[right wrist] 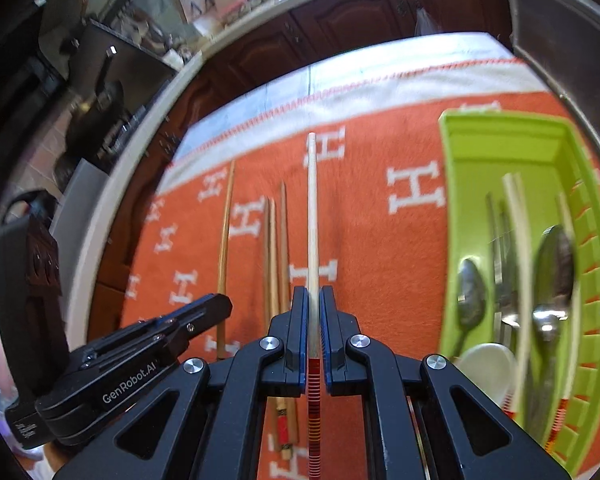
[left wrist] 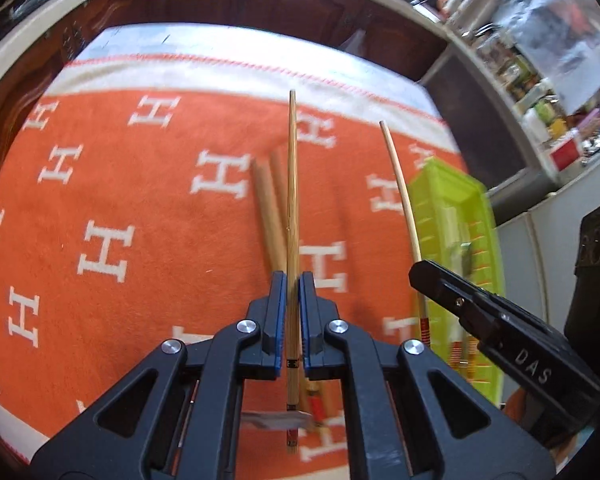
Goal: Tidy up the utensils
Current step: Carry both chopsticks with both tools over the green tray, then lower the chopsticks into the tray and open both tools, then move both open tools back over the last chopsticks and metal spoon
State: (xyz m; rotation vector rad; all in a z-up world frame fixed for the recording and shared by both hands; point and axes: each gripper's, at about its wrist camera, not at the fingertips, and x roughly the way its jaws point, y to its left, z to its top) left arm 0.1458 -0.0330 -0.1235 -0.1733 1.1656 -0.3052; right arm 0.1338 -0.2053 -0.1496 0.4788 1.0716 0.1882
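Now each gripper has one chopstick: the left gripper [left wrist: 292, 280] is clamped tight on a brown wooden chopstick [left wrist: 292, 184], and the right gripper [right wrist: 311, 296] is pinched on a pale chopstick [right wrist: 312, 216] with a red-striped end. Three more chopsticks [right wrist: 275, 256] lie on the orange cloth [right wrist: 380, 248] over the table, while the green tray [right wrist: 496, 132] at the right holds two spoons [right wrist: 470, 296] beside other cutlery. Both grippers tilt steeply downward, chopsticks pointing ahead above the cloth.

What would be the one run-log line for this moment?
left gripper: shut on brown wooden chopstick | right gripper: shut on pale red-banded chopstick | green plastic tray: holds spoons
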